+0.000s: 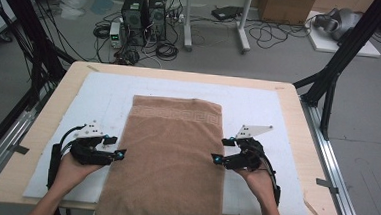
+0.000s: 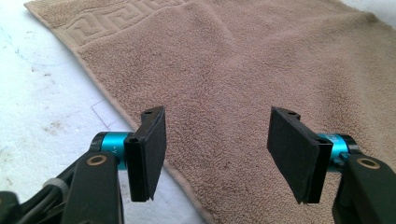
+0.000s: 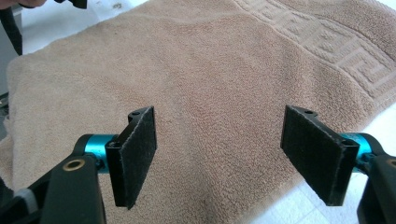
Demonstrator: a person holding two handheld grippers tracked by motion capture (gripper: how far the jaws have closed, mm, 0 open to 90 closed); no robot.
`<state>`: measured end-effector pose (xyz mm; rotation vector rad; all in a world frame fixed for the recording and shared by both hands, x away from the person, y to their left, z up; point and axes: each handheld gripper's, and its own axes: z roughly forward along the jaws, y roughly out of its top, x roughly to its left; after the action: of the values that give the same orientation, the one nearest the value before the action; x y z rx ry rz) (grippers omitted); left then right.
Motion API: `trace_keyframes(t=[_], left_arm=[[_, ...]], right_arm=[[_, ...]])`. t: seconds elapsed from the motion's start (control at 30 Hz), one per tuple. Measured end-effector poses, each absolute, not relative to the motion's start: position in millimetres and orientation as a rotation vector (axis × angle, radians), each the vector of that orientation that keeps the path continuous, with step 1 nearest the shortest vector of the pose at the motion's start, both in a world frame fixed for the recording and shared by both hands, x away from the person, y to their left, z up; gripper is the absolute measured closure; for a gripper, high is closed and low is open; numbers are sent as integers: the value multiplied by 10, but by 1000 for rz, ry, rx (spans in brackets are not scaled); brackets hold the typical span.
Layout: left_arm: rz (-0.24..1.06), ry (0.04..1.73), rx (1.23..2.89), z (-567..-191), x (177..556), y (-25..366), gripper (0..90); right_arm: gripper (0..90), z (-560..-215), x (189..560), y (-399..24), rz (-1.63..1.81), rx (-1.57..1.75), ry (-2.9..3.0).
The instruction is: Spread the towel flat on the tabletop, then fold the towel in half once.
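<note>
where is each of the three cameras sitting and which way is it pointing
High view: above the person's side, looking forward and down on the table; both forearms, left gripper and right gripper flank the brown towel.
Left gripper view: rides the left gripper, looking along its open jaws over the towel's edge.
Right gripper view: rides the right gripper, open jaws above the towel.
Shared: all three see the towel; both gripper views show its patterned border.

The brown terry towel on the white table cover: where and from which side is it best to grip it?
Probably the brown terry towel is best pinched at its two long side edges, each open gripper coming level from its own side: left gripper, right gripper. The towel lies flat, so its thin edges are the easiest parts to pinch.
</note>
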<state>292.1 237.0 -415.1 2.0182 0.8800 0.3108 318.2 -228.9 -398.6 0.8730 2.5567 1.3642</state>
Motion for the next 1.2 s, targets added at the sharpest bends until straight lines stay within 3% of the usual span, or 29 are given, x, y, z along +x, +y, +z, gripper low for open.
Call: trace_keyframes(t=[0.73, 1.2], left_arm=[[302, 875, 2013, -4118, 2970, 2347, 361], [333, 893, 2019, -3848, 3524, 2196, 397]], right_arm=[[258, -3983, 3253, -2239, 1333, 862, 2564], [275, -3788, 3670, -2260, 1298, 887, 2532]])
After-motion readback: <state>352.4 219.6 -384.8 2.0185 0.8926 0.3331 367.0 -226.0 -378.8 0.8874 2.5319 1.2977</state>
